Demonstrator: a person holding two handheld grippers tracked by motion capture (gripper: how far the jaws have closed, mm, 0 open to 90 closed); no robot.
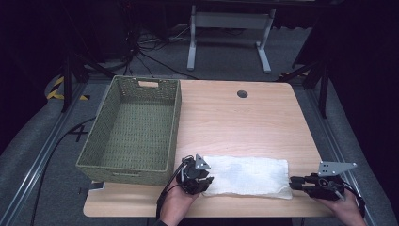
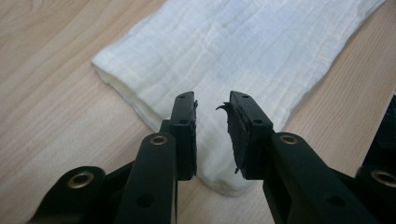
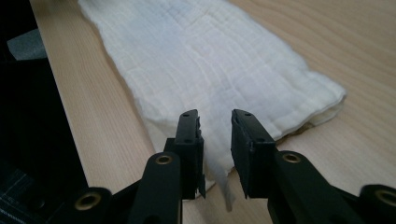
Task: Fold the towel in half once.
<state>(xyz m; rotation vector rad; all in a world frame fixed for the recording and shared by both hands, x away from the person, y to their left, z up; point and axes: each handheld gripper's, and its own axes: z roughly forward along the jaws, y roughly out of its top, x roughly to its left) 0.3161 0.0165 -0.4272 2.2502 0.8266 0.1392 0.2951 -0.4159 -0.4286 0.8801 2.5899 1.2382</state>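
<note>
A folded white cloth [image 1: 247, 175] lies flat along the front edge of the wooden table [image 1: 235, 117]. My left gripper [image 1: 207, 181] sits at the cloth's left end, held by a hand coming from below. In the left gripper view its jaws [image 2: 212, 100] stand a little apart over the near corner of the cloth [image 2: 243, 46], and the pads do not press on it. My right gripper [image 1: 292, 182] is at the cloth's right end. Its jaws [image 3: 215, 116] are likewise parted, with a corner of the cloth [image 3: 210, 60] lying between them.
A green woven basket [image 1: 176, 122] with nothing in it stands on the left half of the table, its near right corner close to my left gripper. A round cable hole [image 1: 242, 93] sits near the far edge. Bare wood lies beyond the cloth.
</note>
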